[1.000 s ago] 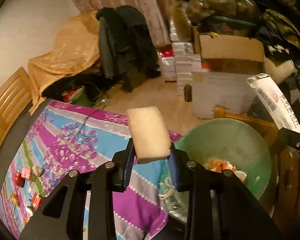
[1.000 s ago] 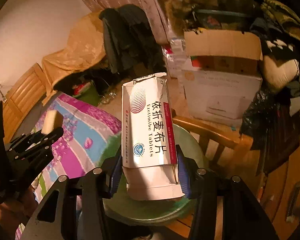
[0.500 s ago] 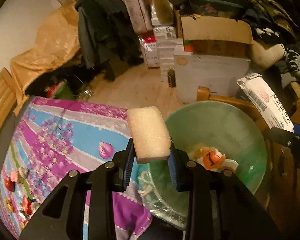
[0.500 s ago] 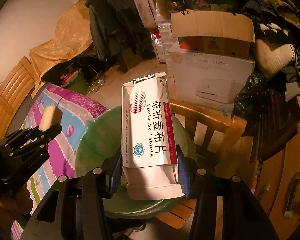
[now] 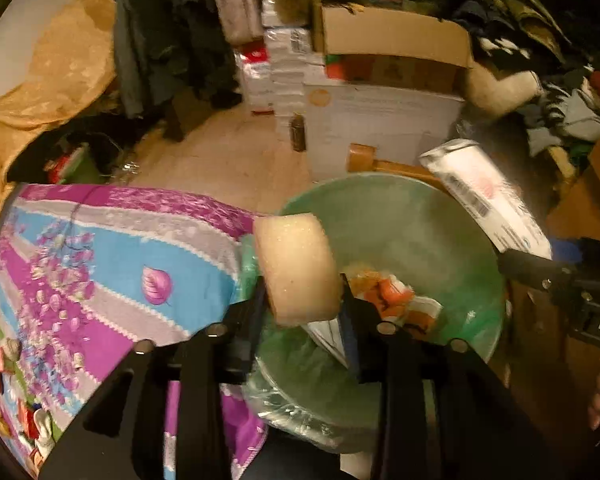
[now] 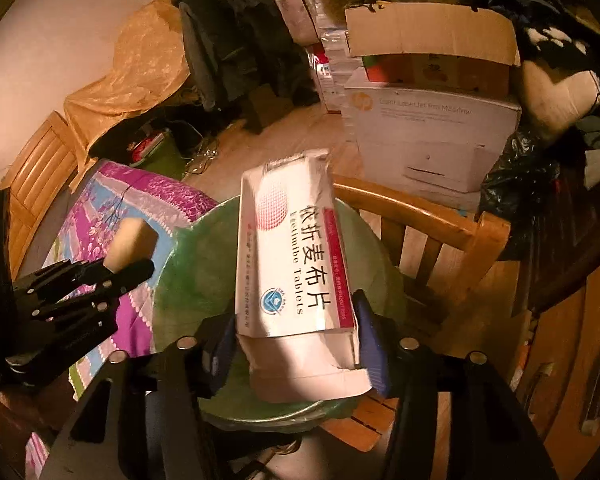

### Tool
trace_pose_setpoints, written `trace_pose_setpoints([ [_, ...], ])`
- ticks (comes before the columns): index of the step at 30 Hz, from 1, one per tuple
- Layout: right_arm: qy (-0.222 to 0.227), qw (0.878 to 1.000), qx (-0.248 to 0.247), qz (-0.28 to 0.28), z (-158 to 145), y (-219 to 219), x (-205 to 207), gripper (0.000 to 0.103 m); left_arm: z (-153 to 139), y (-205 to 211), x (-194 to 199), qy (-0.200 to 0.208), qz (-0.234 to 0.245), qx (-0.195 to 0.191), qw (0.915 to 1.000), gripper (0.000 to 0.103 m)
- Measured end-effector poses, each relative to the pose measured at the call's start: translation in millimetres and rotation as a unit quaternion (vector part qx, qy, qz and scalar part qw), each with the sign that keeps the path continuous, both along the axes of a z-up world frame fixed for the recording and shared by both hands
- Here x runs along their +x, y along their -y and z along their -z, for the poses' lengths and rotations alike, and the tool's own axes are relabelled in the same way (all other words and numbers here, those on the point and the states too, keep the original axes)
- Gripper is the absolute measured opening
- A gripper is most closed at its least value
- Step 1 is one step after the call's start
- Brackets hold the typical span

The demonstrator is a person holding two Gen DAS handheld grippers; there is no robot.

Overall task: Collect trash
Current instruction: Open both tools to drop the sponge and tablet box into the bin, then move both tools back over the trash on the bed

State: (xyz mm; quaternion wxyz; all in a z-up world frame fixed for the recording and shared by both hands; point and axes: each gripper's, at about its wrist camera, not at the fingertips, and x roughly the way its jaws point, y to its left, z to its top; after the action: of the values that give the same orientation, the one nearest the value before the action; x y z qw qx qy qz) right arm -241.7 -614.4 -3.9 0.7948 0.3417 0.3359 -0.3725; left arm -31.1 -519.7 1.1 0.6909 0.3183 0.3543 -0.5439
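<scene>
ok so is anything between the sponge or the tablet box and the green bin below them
Nothing visible. The sponge sits between the opening jaws of the left gripper above the green-lined bin; the tablet box sits between the opening right gripper jaws above the same open mouth.

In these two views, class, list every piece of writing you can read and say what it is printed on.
"依折麦布片": white and red cardboard tablet carton between the right gripper's opening jaws.
"Ezetimibe Tablets": same carton, slightly blurred.
"hp": large white printer box; its model line is too blurred.
"DA": black label on the right gripper, cut off.
Barcode digits: unreadable.
</scene>
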Motion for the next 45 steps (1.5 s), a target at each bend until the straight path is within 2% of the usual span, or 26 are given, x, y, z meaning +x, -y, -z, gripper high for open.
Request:
trace_pose_setpoints([
  [1,0.004,1.000,0.006,0.007,1,1,-2,0.061,2,-1,2,-0.001,0.001,0.002,1.0000,0.065],
  [2,0.014,1.000,0.012,0.008,1,3,-5,0.061,2,-2,4,-0.005,0.000,-0.003,1.0000,0.068],
  [6,0.018,1.000,0.013,0.014,0,6,-10,0.061,4,-6,14,-0.031,-0.014,-0.003,0.9994,0.068],
  [14,0.020,1.000,0.008,-0.001,-1,0,-1,0.058,2,-19,29,-0.031,-0.048,-0.015,0.9983,0.068],
  [19,0.037,0.999,-0.003,-0.020,-8,-9,11,0.058,1,-47,48,-0.018,-0.093,-0.035,0.9949,0.068],
  [21,0.039,0.999,-0.016,-0.035,-12,-16,20,0.058,0,-63,58,-0.010,-0.119,-0.046,0.9917,0.068],
  [23,0.042,0.997,-0.034,-0.046,-19,-25,31,0.058,-4,-84,74,-0.001,-0.161,-0.059,0.9851,0.068],
  [27,0.064,0.993,-0.073,-0.064,-35,-42,57,0.058,-17,-128,103,0.034,-0.244,-0.098,0.9643,0.068],
  [33,0.088,0.979,-0.119,-0.140,-60,-91,130,0.058,-27,-209,145,0.069,-0.363,-0.119,0.9214,0.071],
  [36,0.086,0.970,-0.121,-0.193,-62,-120,171,0.058,-23,-257,166,0.066,-0.426,-0.115,0.8948,0.076],
  [38,0.086,0.964,-0.109,-0.227,-59,-140,194,0.058,-17,-293,183,0.053,-0.474,-0.109,0.8722,0.078],
  [39,0.084,0.961,-0.101,-0.244,-55,-152,207,0.059,-12,-314,194,0.044,-0.504,-0.103,0.8565,0.079],
  [40,0.083,0.959,-0.096,-0.253,-53,-157,213,0.059,-8,-328,201,0.037,-0.525,-0.100,0.8447,0.080],
  [43,0.073,0.952,-0.074,-0.289,-39,-183,235,0.059,9,-376,230,-0.008,-0.602,-0.093,0.7934,0.086],
  [44,0.069,0.949,-0.064,-0.300,-33,-191,240,0.059,16,-391,241,-0.030,-0.625,-0.095,0.7741,0.086],
  [45,0.066,0.947,-0.056,-0.309,-28,-198,244,0.059,24,-406,254,-0.062,-0.652,-0.099,0.7489,0.088],
])
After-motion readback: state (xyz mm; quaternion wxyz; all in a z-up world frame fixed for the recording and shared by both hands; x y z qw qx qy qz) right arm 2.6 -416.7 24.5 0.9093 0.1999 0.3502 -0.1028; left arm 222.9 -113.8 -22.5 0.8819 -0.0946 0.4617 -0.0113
